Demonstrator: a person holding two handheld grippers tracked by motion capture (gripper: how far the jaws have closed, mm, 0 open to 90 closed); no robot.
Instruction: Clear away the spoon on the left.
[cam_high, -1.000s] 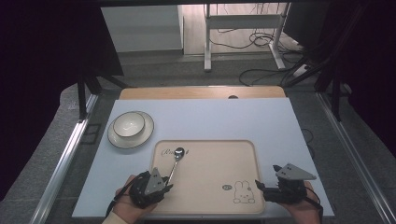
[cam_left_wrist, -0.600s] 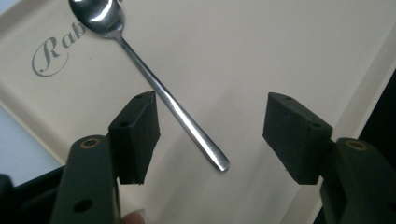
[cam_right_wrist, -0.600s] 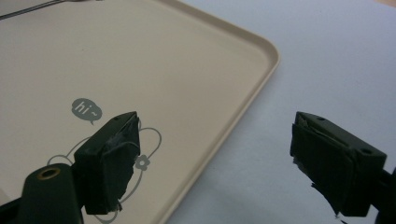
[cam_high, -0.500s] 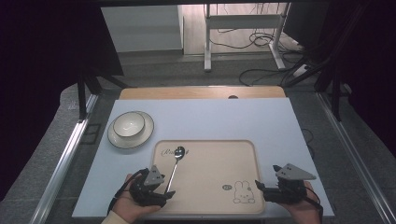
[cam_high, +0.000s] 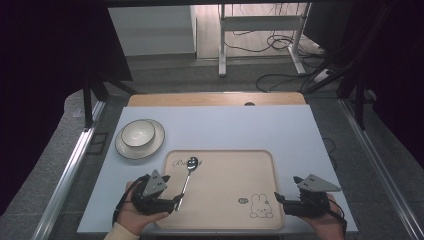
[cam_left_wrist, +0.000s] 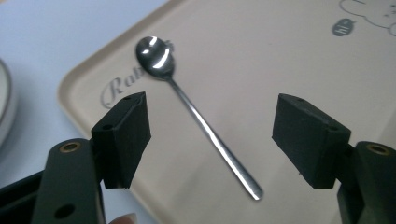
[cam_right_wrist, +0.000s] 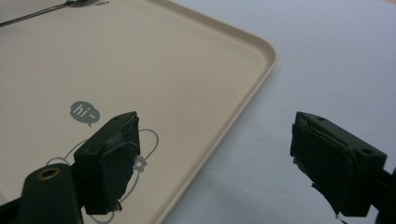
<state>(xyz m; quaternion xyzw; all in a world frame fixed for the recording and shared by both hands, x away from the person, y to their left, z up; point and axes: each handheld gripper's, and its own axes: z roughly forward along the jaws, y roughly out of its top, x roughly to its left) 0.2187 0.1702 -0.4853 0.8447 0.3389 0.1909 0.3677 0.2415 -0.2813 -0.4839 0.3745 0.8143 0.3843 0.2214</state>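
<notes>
On the tray (cam_high: 225, 165), my left gripper (cam_left_wrist: 212, 140) has slid back, jaws wide around the spoon (cam_left_wrist: 196, 116), ready to grab.

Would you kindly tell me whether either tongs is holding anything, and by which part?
Nothing is held: the left tongs stand open around the spoon handle, and the right tongs are open.

Even overhead light brightened the table (cam_high: 220, 127); surroundings at nine and three o'clock stayed dark; glare glinted on the spoon bowl (cam_left_wrist: 154, 56); near jaws blurred.
</notes>
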